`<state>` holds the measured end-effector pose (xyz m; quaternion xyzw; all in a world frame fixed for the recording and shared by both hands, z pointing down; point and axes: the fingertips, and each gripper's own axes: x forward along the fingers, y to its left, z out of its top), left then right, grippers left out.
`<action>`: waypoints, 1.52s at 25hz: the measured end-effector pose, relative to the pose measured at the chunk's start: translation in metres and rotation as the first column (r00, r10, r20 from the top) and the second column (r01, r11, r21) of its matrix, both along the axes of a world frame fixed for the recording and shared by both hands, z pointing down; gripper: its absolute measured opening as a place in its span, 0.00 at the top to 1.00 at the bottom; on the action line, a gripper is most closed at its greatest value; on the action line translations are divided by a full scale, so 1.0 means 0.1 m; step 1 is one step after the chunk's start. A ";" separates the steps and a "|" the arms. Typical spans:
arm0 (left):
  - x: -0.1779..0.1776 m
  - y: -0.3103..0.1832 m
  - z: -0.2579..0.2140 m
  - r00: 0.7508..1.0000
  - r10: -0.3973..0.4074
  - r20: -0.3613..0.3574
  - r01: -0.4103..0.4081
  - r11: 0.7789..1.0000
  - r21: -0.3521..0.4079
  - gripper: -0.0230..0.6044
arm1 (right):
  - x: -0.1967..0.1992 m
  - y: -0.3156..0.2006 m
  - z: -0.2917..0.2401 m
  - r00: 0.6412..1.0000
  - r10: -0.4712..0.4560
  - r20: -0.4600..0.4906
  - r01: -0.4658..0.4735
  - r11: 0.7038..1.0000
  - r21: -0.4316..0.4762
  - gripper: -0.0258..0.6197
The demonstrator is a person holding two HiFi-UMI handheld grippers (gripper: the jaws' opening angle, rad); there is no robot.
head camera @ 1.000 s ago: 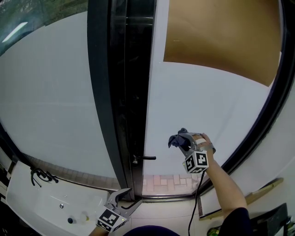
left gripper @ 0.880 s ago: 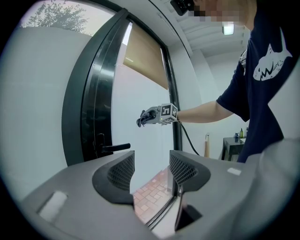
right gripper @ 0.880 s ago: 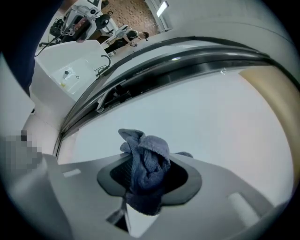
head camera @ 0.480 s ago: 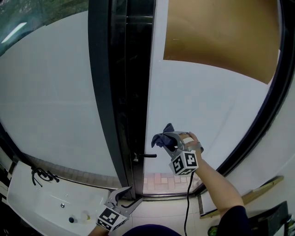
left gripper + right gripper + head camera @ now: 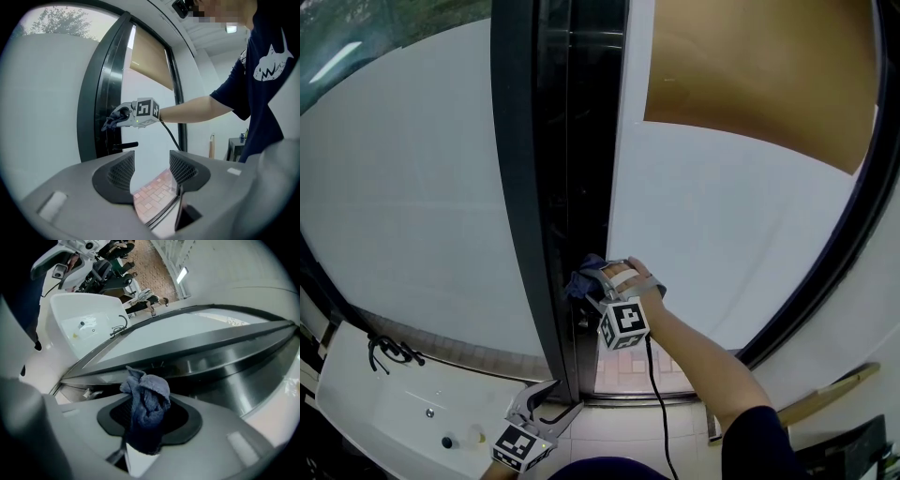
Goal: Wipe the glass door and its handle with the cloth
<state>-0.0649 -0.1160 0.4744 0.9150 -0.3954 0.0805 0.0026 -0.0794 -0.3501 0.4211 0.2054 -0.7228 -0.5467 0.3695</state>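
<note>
Cloth (image 5: 584, 278) is bunched up at the tip of the right gripper (image 5: 592, 284). In the head view it sits low down against the dark frame (image 5: 530, 187) at the edge of the door (image 5: 722, 234). The left gripper (image 5: 553, 401) hangs well below that, near the floor, doing nothing, with a white sink (image 5: 384, 394) off to its side.

Left gripper view: its own jaws stand apart with nothing between them, just brick paving (image 5: 154, 187) showing through the gap. Past them you can see the cloth a bit above the handle (image 5: 124, 146), and it's not touching it as far as I can tell.

Right gripper view: the jaws are clamped on the cloth, a blue wad poking out the front right by the shiny metal of the frame. Can't say from here whether it's actually touching the metal.

Progress-wise, the glass gives no clue. There are no streaks or wet patches, so there's no telling how much of it has been wiped. The handle doesn't look like it's getting wiped yet, since the cloth is just above it. My guess is the handle is what's left, plus maybe more glass.
</note>
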 end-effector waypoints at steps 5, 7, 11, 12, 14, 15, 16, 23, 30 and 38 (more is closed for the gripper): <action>-0.02 -0.02 0.03 1.000 0.005 -0.001 -0.005 1.000 0.009 0.60 | 0.25 -0.06 0.10 0.999 0.026 -0.028 -0.026 0.999 0.022 0.73; 0.01 -0.03 0.01 1.000 0.014 -0.004 -0.014 1.000 0.010 0.60 | 0.43 -0.11 0.12 0.998 0.063 -0.025 -0.062 0.998 0.007 0.73; 0.13 -0.06 -0.01 0.999 0.045 -0.001 -0.045 0.999 0.012 0.60 | 0.86 -0.20 0.17 0.992 0.125 -0.035 -0.126 0.992 -0.006 0.73; 0.15 -0.07 0.00 0.999 0.052 0.001 -0.052 0.999 0.012 0.60 | 0.96 -0.21 0.18 0.990 0.138 -0.039 -0.138 0.990 -0.004 0.73; 0.19 -0.08 0.00 0.998 0.064 0.005 -0.064 0.998 0.012 0.60 | 1.17 -0.22 0.20 0.986 0.165 -0.033 -0.165 0.986 -0.008 0.73; 0.21 -0.09 0.00 0.998 0.069 0.006 -0.070 0.998 0.012 0.60 | 1.27 -0.23 0.21 0.983 0.180 -0.027 -0.180 0.984 -0.012 0.73; 0.22 -0.09 0.00 0.997 0.074 0.007 -0.075 0.997 0.012 0.60 | 1.38 -0.24 0.21 0.980 0.196 -0.022 -0.197 0.980 -0.014 0.73; 0.27 -0.09 0.00 0.995 0.095 0.017 -0.095 0.995 0.011 0.60 | 2.17 -0.27 0.22 0.941 0.338 0.024 -0.336 0.941 -0.044 0.73; 0.22 -0.06 0.00 0.995 0.094 0.016 -0.094 0.996 0.009 0.60 | 2.38 -0.20 0.06 0.900 0.411 0.142 -0.400 0.911 -0.104 0.73; 0.15 -0.01 -0.05 0.998 0.069 0.015 -0.069 0.998 0.005 0.60 | 0.86 0.16 -0.09 0.980 0.126 0.153 -0.118 0.991 -0.063 0.73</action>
